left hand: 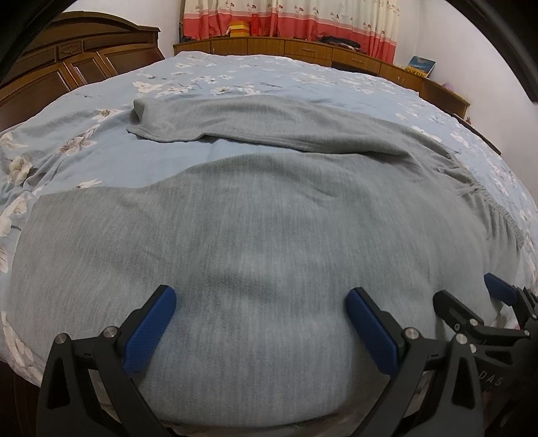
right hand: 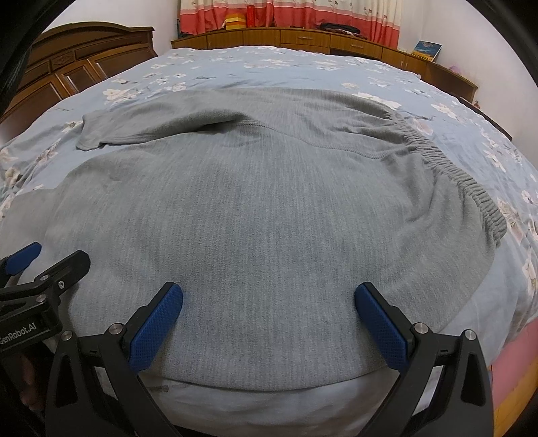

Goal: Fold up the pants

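Note:
Grey knit pants (left hand: 269,215) lie spread on the bed, also in the right wrist view (right hand: 269,208). The elastic waistband (right hand: 470,188) is at the right; one leg (left hand: 208,121) stretches to the far left, the other leg lies near me. My left gripper (left hand: 260,302) is open, its blue fingers (left hand: 151,329) over the near leg's edge. My right gripper (right hand: 269,299) is open over the near edge close to the hip. Each gripper shows in the other's view: the right one (left hand: 470,299), the left one (right hand: 57,255).
The bed has a blue floral sheet (left hand: 235,74). A dark wooden headboard (left hand: 67,64) stands at the left. A low wooden cabinet (right hand: 302,38) runs along the far wall under red and cream curtains (right hand: 302,13). The bed's near edge is just below the grippers.

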Tool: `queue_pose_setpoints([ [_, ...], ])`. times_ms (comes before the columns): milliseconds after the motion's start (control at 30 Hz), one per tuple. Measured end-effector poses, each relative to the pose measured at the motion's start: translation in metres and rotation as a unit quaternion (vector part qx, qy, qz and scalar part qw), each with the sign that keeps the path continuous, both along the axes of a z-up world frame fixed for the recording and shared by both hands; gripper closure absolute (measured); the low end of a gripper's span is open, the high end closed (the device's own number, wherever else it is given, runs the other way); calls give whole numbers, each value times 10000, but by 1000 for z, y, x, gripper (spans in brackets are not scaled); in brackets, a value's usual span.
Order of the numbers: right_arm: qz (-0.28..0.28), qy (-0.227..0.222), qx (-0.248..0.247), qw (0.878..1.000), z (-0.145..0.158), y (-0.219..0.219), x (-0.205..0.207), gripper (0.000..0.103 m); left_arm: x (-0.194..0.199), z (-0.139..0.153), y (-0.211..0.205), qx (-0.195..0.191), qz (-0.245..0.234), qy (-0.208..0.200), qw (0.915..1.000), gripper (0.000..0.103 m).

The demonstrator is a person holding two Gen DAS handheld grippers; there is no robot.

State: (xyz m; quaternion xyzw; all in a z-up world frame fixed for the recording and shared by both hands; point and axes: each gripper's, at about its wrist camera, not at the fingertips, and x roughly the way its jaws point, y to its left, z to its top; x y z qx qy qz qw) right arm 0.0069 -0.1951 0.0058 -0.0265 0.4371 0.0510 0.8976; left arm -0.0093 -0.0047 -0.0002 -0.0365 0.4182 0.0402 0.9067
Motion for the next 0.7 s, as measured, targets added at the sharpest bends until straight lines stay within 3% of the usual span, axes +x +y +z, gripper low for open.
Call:
queue_pose_setpoints([
  [700,1,-16,-3,10000,0,0,0,0,-1,0,0,37,-6,-70,10000,0],
])
